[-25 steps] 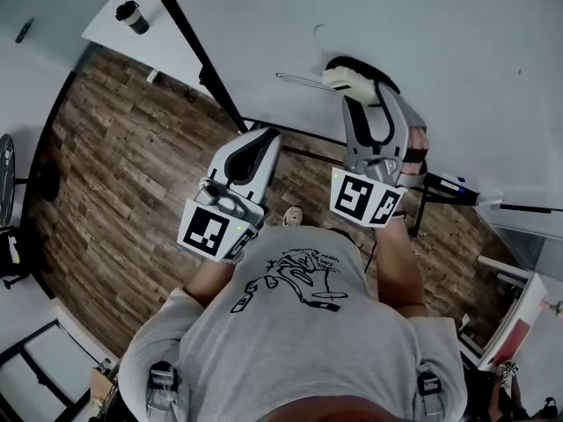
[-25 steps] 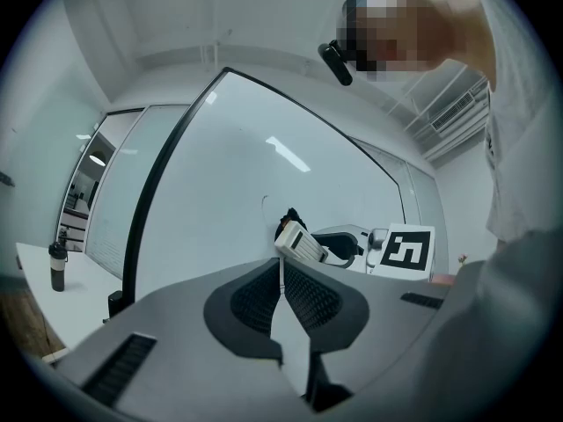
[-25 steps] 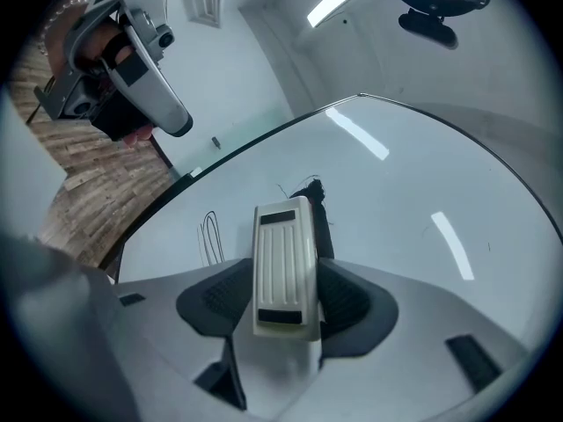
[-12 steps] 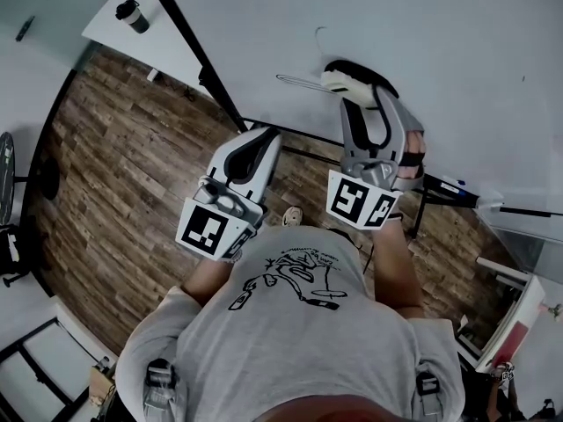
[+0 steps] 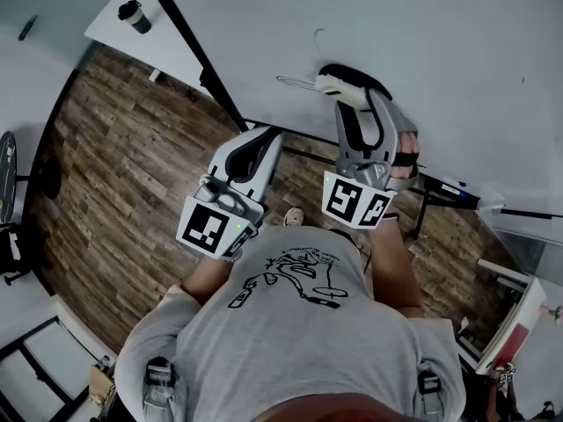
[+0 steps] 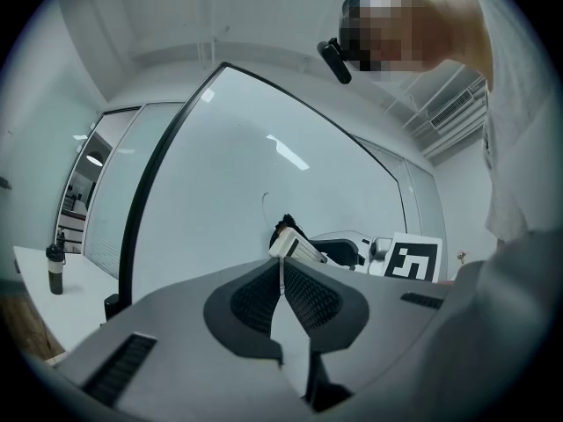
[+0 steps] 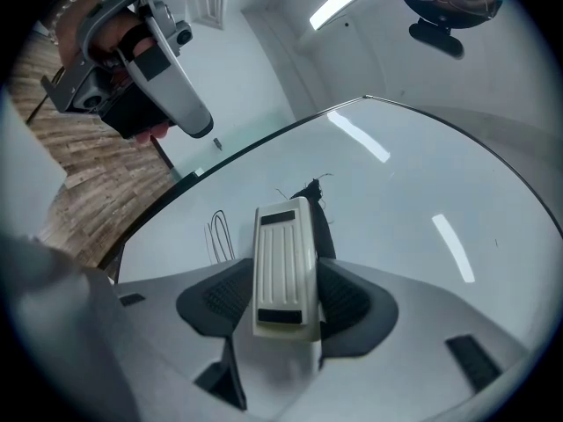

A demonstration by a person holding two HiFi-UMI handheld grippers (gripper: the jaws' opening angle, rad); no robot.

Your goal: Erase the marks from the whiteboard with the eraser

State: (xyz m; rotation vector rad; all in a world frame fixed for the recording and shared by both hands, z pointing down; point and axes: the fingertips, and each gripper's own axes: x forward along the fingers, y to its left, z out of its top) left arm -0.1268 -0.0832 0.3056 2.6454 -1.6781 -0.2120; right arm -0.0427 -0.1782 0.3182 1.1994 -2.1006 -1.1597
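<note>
We have the eraser [image 7: 284, 262] clamped in the right gripper [image 7: 280, 310]. Its ribbed white back faces the camera and its long axis runs straight out along the jaws. The dark felt side is turned to the whiteboard [image 7: 422, 192] and looks to be against it, though we cannot be sure of contact. The coming stroke turns on where the marks lie from the eraser. A thin looped line [image 7: 218, 234] sits just to the eraser's left, running much the same way as the eraser's length. A faint hooked stroke [image 5: 318, 33] shows above the eraser, a little apart from it. We judge that a sideways sweep to the left would meet the loop broadside, and that the hook would need a move upward. The left gripper [image 6: 281, 293] has its jaws pressed together on nothing. It hangs off to the eraser's left, clear of the board, so the right gripper is plainly nearer the work.
</note>
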